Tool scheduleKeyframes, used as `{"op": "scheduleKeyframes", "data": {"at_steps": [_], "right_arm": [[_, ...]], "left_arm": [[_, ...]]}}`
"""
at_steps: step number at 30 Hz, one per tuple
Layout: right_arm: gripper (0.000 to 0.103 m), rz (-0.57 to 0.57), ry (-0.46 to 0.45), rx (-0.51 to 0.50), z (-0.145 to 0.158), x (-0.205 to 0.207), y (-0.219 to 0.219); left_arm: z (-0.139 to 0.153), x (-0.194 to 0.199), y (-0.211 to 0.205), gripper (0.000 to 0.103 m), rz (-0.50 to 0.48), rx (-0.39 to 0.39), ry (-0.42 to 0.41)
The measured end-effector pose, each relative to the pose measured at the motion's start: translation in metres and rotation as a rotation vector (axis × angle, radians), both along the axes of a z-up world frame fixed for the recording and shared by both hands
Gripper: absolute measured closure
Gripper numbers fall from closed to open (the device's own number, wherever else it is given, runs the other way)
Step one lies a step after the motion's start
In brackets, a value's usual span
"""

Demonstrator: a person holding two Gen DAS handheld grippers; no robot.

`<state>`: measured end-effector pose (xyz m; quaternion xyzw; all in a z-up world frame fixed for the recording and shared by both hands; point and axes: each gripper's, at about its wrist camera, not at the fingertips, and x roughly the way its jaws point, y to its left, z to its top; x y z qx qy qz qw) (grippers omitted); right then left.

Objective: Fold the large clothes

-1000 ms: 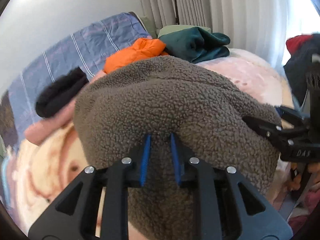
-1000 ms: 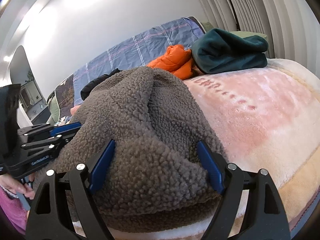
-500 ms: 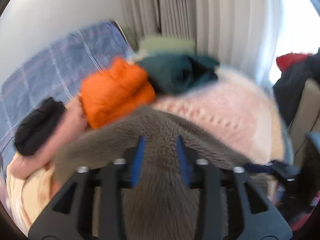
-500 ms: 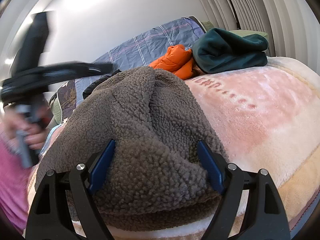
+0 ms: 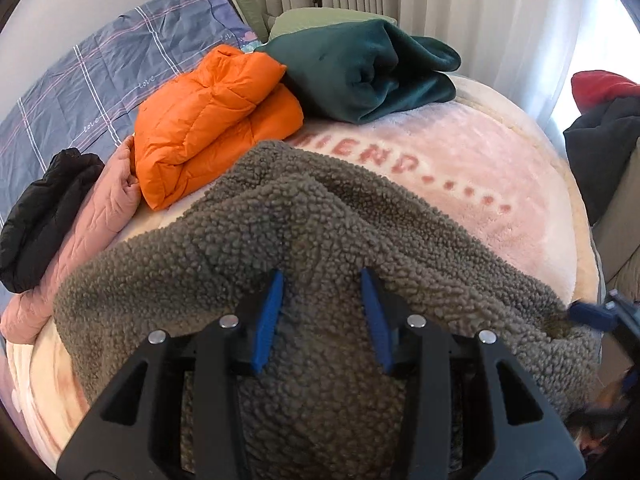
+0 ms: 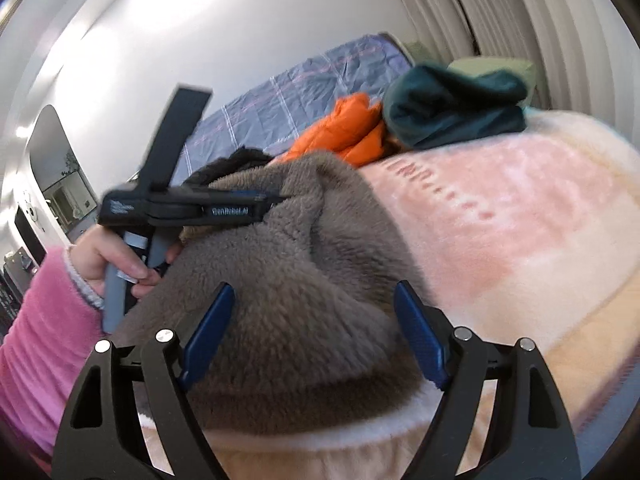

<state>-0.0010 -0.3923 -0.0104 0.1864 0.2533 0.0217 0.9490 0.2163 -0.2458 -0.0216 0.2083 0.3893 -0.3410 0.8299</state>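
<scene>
My left gripper (image 5: 322, 316) hangs parted over the shaggy grey-brown fleece garment (image 5: 320, 240), gripping nothing; my right gripper (image 6: 310, 336) gapes wide around its bunched hem. The fleece lies heaped on the plush pink blanket (image 5: 460, 160). Such thick pile could slip from a shallow pinch, undoing the fold.

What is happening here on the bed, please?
A person with a gripper in each hand is folding a grey-brown fleece garment on a pink blanket. The left gripper and the right gripper both have their jaws open over the fleece. Already folded clothes, an orange jacket among them, lie behind.
</scene>
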Motion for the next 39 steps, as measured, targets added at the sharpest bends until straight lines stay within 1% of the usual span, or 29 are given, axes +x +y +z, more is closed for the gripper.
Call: {"op": "scheduleKeyframes", "data": {"at_steps": [1, 2, 3, 4, 7, 9, 10, 11, 12, 13, 14, 17, 18, 19, 20, 21, 22, 23, 25, 26, 28, 30, 31, 33, 39], "right_arm": [[0.032, -0.021, -0.002, -0.006, 0.002, -0.005, -0.003], [0.036, -0.041, -0.001, 0.001, 0.003, -0.011, -0.009], [0.044, -0.057, 0.005, 0.025, 0.002, -0.015, -0.016], [0.057, -0.07, 0.012, 0.064, -0.001, -0.019, -0.023], [0.075, -0.05, 0.005, 0.183, -0.004, -0.017, -0.037], [0.077, -0.019, -0.02, 0.213, -0.001, -0.015, -0.035], [0.078, 0.006, -0.017, 0.193, 0.0, -0.01, -0.028], [0.078, 0.011, 0.014, 0.158, -0.001, -0.004, -0.022], [0.078, 0.014, 0.064, 0.118, -0.007, 0.005, -0.016], [0.078, 0.016, 0.106, 0.105, -0.02, 0.013, -0.013], [0.078, 0.008, 0.095, 0.128, -0.025, 0.012, -0.017], [0.076, 0.023, 0.079, 0.21, -0.025, 0.003, -0.03], [0.068, 0.022, 0.079, 0.228, -0.024, 0.0, -0.034], [0.053, 0.008, 0.089, 0.24, -0.023, -0.003, -0.037], [0.048, -0.008, 0.099, 0.255, -0.023, -0.007, -0.043], [0.045, -0.01, 0.095, 0.28, -0.024, -0.01, -0.049], [0.044, -0.007, 0.09, 0.303, -0.025, -0.01, -0.052], [0.044, -0.005, 0.095, 0.35, -0.029, -0.01, -0.057], [0.033, 0.005, 0.131, 0.443, -0.04, -0.005, -0.064], [0.031, 0.03, 0.166, 0.527, -0.051, 0.001, -0.066], [0.029, 0.037, 0.183, 0.636, -0.062, 0.006, -0.071], [0.029, 0.047, 0.189, 0.697, -0.064, 0.009, -0.074], [0.026, 0.048, 0.195, 0.723, -0.065, 0.011, -0.076], [0.024, 0.045, 0.223, 0.78, -0.067, 0.018, -0.078], [0.022, 0.017, 0.303, 0.883, -0.076, 0.033, -0.09]], "left_arm": [[0.003, -0.003, 0.001, 0.061, 0.0, -0.002, -0.001], [0.003, -0.003, 0.001, 0.061, 0.0, -0.004, -0.001], [0.003, -0.003, 0.001, 0.061, 0.0, -0.004, -0.003], [0.003, -0.003, 0.001, 0.061, 0.0, -0.002, -0.007], [0.003, -0.005, -0.001, 0.061, 0.001, 0.011, -0.022], [0.003, -0.007, -0.002, 0.061, 0.003, 0.02, -0.036], [0.003, -0.008, -0.002, 0.061, 0.004, 0.024, -0.043], [0.003, -0.008, -0.003, 0.061, 0.005, 0.025, -0.046], [0.003, -0.009, -0.003, 0.061, 0.006, 0.026, -0.049], [0.003, -0.009, -0.003, 0.061, 0.006, 0.029, -0.05], [0.003, -0.009, -0.004, 0.061, 0.007, 0.031, -0.051], [0.002, -0.01, -0.006, 0.061, 0.006, 0.043, -0.061], [0.002, -0.01, -0.006, 0.061, 0.006, 0.044, -0.063], [0.002, -0.01, -0.006, 0.061, 0.007, 0.041, -0.061], [0.002, -0.01, -0.006, 0.061, 0.007, 0.04, -0.061], [0.002, -0.01, -0.005, 0.061, 0.007, 0.037, -0.059], [0.002, -0.01, -0.005, 0.061, 0.007, 0.036, -0.058], [0.002, -0.01, -0.005, 0.061, 0.007, 0.037, -0.06], [0.002, -0.01, -0.005, 0.061, 0.007, 0.04, -0.062], [0.002, -0.01, -0.004, 0.061, 0.007, 0.04, -0.063], [0.002, -0.01, -0.002, 0.061, 0.008, 0.039, -0.067], [0.003, -0.01, -0.001, 0.061, 0.009, 0.036, -0.069], [0.003, -0.01, -0.001, 0.061, 0.009, 0.035, -0.069], [0.002, -0.01, -0.001, 0.061, 0.009, 0.036, -0.068], [0.003, -0.01, 0.0, 0.061, 0.009, 0.033, -0.068]]}}
